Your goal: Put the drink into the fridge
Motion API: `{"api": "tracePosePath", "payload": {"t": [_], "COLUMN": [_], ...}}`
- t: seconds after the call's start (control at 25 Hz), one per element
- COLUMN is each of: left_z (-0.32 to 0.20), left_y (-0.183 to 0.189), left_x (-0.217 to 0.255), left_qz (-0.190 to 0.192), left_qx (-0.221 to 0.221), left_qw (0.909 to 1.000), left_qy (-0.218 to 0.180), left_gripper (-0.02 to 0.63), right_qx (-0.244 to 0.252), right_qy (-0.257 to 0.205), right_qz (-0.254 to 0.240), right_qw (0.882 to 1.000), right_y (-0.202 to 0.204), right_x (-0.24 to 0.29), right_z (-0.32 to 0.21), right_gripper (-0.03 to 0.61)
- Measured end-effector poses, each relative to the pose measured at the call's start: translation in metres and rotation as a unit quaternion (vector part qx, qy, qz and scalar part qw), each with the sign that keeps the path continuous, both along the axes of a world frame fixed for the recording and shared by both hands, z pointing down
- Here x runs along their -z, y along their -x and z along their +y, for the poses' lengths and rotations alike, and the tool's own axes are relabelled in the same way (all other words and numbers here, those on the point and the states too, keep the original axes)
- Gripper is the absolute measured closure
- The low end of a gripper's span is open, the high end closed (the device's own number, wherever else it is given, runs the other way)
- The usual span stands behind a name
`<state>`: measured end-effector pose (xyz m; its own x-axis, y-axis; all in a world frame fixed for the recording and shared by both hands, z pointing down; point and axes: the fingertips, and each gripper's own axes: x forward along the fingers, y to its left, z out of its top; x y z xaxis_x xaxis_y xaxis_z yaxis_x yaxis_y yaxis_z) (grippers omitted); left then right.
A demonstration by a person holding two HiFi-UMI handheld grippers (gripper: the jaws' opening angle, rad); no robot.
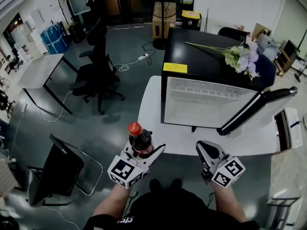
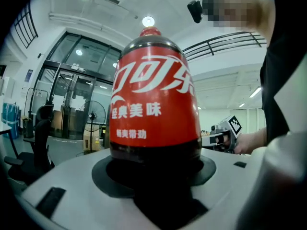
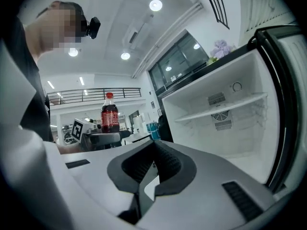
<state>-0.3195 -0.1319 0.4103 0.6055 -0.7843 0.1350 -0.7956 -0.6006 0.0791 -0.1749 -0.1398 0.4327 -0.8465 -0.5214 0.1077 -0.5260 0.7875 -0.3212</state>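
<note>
A cola bottle (image 1: 140, 142) with a red cap and red label stands upright in my left gripper (image 1: 144, 151), which is shut on its lower body; the label fills the left gripper view (image 2: 152, 99). The bottle hangs over the floor, just short of the white table's (image 1: 152, 121) near edge. My right gripper (image 1: 205, 148) is beside it on the right, shut, with nothing between its pads (image 3: 165, 161). On the table stands a black fridge (image 1: 201, 102); its white inside (image 3: 225, 114) holds one bare shelf, and its door (image 1: 256, 110) is swung open to the right.
Artificial flowers (image 1: 241, 56) and a yellow note (image 1: 174, 67) lie on the fridge top. Black office chairs (image 1: 98, 73) and a grey table (image 1: 41, 71) stand to the left. A dark monitor (image 1: 58, 172) is near my left arm.
</note>
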Motion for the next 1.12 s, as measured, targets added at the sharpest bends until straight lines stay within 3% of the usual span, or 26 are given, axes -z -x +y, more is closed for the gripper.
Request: {"api": "tracePosePath", "payload": {"t": [0.28, 0.6, 1.12], "left_z": [-0.017, -0.052, -0.134], "left_y": [-0.047, -0.096, -0.136], "left_x": [-0.011, -0.054, -0.142], "left_qz": [-0.007, -0.099, -0.159], "left_qx": [-0.021, -0.037, -0.09], "left_qw": [0.9997, 0.9944, 0.9829], "left_qy": [0.005, -0.001, 0.023], "left_gripper": [0.344, 0.344, 0.344], "right_qx": [-0.017, -0.01, -0.04], "right_qy": [0.011, 0.028, 0.054], "right_qz": [-0.007, -0.009, 0.003], "right_qw": [1.0, 1.0, 0.998], "right_y": [-0.044, -0.076, -0.097], "right_x": [-0.015, -0.042, -0.078], "right_z": [-0.008, -0.009, -0.037], "right_gripper": [0.563, 0.565, 0.563]}}
